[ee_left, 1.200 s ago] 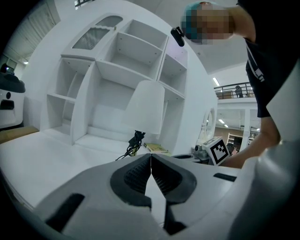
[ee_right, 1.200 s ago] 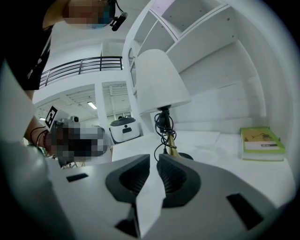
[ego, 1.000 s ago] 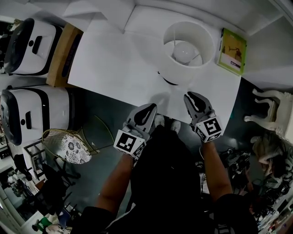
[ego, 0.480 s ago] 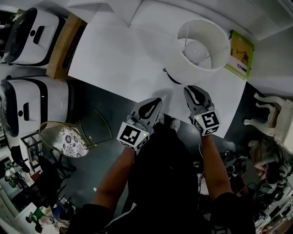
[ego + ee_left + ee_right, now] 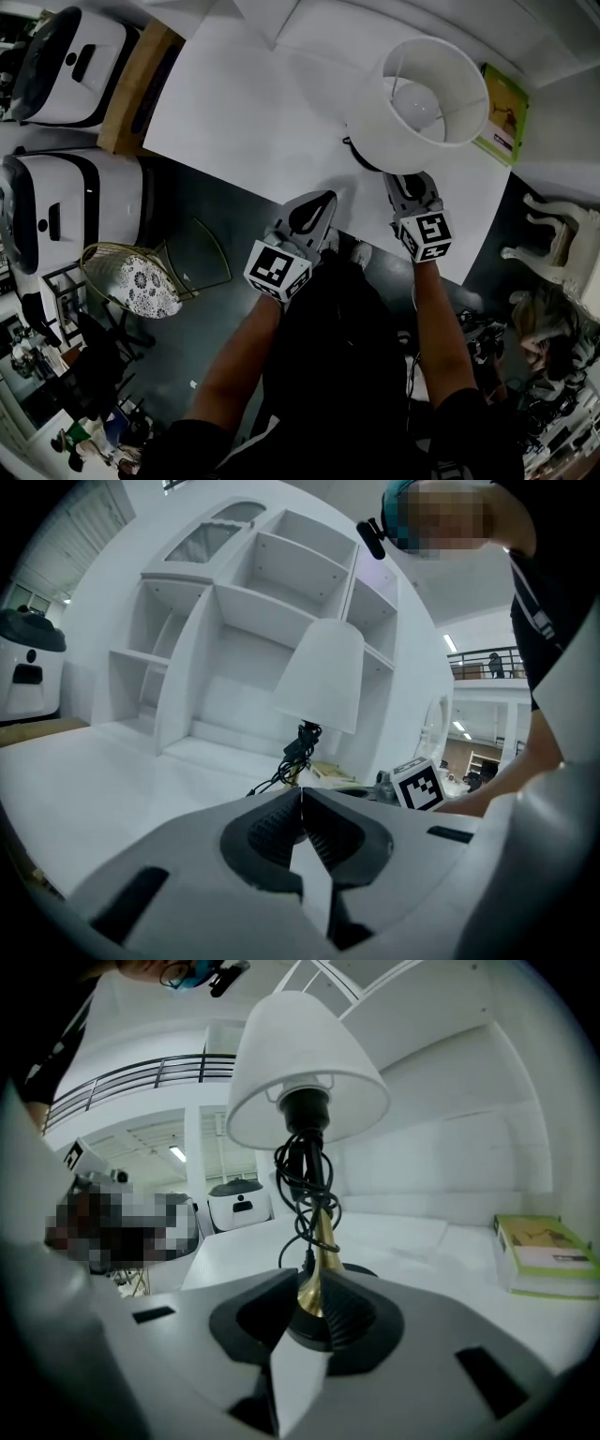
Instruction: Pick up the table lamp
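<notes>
White table fills upper frame of head view, w/ table lamp standing on it upper right. Vs 1 s ago, right gripper has closed in on lamp. Its jaws are now opening, brass stem at the tips, not pinched yet, so grasp looks imminent. Left gripper, centre, is clenched & empty.

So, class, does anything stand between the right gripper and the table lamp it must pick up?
Nothing visible does. The right gripper points straight at the table lamp. Its jaws are opening, and the brass stem shows in the gap at their tips, not yet pressed. Only the lamp's own black cord winds round the stem, higher up.
</notes>
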